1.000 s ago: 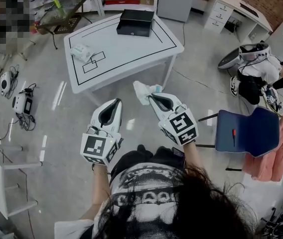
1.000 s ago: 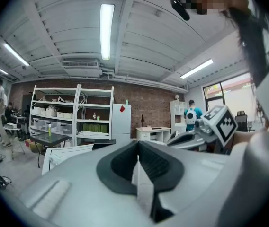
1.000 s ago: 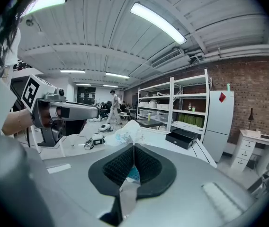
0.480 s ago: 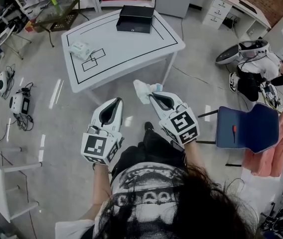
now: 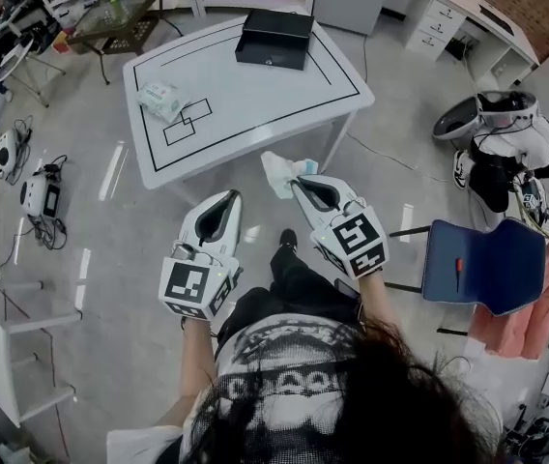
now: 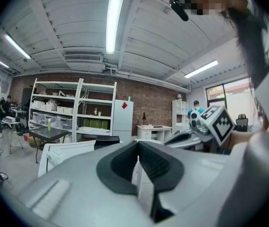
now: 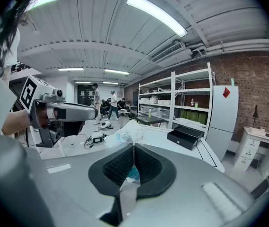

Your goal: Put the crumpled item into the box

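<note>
Right then, the right gripper (image 7: 133,149) had its 2 jaws pressed tight on the crumpled item (image 7: 126,137), a white wad with blue print bunched up above the pads; it was held in the air in front of the person, over the grey floor (image 5: 110,288) just short of the white table (image 5: 255,104); the left gripper (image 5: 233,197) hung just beside it, jaws closed together with nothing between them. Further out, 1 black box (image 5: 274,38) sat at the table's far edge, well apart from the wad; a pale packet (image 5: 161,100) lay near the table's left side, touching a small rectangle marked in black; off to the right stood a blue chair (image 5: 482,264).
</note>
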`<control>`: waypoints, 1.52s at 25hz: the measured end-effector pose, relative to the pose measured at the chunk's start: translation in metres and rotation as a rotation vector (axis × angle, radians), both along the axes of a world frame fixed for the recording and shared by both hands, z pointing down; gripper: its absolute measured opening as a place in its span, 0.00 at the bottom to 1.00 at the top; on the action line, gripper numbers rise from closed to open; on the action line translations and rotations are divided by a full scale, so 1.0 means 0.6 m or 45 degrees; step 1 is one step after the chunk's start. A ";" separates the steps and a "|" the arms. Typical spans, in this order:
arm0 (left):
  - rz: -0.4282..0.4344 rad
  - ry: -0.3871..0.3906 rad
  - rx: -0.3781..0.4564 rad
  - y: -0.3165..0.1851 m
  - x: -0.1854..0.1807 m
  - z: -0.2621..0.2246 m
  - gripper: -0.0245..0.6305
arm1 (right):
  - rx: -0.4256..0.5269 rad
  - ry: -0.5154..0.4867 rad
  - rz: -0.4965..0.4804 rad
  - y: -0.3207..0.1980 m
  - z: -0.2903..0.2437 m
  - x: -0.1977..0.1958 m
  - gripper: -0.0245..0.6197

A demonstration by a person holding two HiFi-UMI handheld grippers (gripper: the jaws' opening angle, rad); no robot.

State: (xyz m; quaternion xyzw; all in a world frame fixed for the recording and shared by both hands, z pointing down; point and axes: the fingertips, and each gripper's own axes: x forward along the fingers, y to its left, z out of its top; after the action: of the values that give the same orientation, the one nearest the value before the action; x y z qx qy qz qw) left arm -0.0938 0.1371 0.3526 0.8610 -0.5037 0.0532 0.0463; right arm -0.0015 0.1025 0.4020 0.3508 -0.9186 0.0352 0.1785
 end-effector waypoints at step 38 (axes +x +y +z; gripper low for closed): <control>-0.049 -0.062 -0.043 -0.435 0.073 0.004 0.04 | -0.053 -0.060 -0.098 -0.441 0.028 0.042 0.05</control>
State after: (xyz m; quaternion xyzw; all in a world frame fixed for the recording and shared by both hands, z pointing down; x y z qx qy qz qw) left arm -0.0500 -0.1237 0.3551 0.8487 -0.5202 0.0819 0.0498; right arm 0.0240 -0.1623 0.4185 0.3106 -0.9344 0.0555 0.1654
